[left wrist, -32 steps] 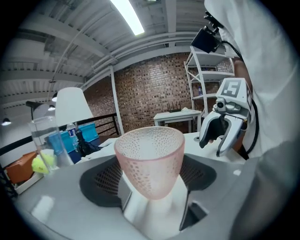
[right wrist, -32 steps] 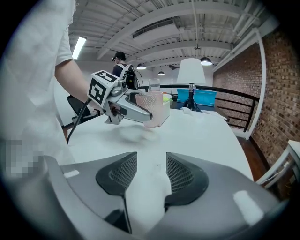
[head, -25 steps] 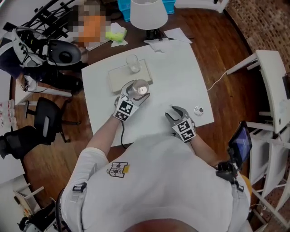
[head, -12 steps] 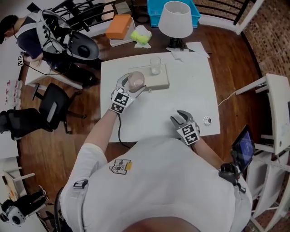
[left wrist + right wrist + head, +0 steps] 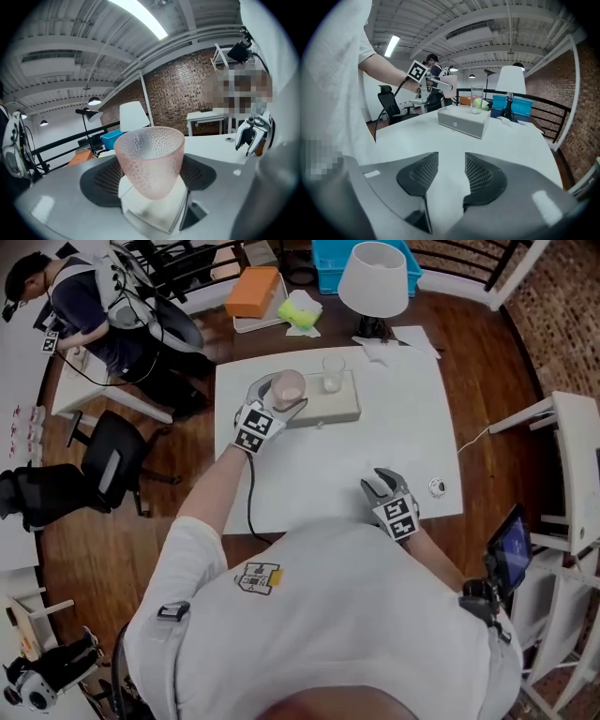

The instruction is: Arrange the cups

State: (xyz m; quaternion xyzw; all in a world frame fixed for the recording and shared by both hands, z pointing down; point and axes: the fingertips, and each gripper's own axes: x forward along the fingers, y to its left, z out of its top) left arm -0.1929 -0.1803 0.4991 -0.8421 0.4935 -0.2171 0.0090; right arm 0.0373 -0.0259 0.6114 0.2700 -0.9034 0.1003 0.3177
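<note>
Two cups matter here, and only one is in hand. Nearest the person, the right gripper (image 5: 379, 484) hovers low over the front edge of the white table (image 5: 394, 427), jaws partway apart with nothing between them but bare tabletop.

Further out, the left gripper (image 5: 272, 401) has its jaws spread wide and clamped on the lower part of the pink cup (image 5: 150, 161). The cup is held in the air over the left end of the grey box (image 5: 328, 411), clear of its top as seen from the right gripper view. It stands close to upright: mouth up, narrow base down between the pads, long axis near vertical.

That grip is the weak point, I would judge. The wall is tapered and dimpled and is held low, so a loose squeeze could let the cup ride up or tip over the jaws. A second risk is the landing — it hangs right at the box's end, and a base set partly over the edge would topple to the table.

Beyond it, the clear glass (image 5: 334, 372) stands upright on the same box, near but apart; drifting right on the way down could knock it over.
</note>
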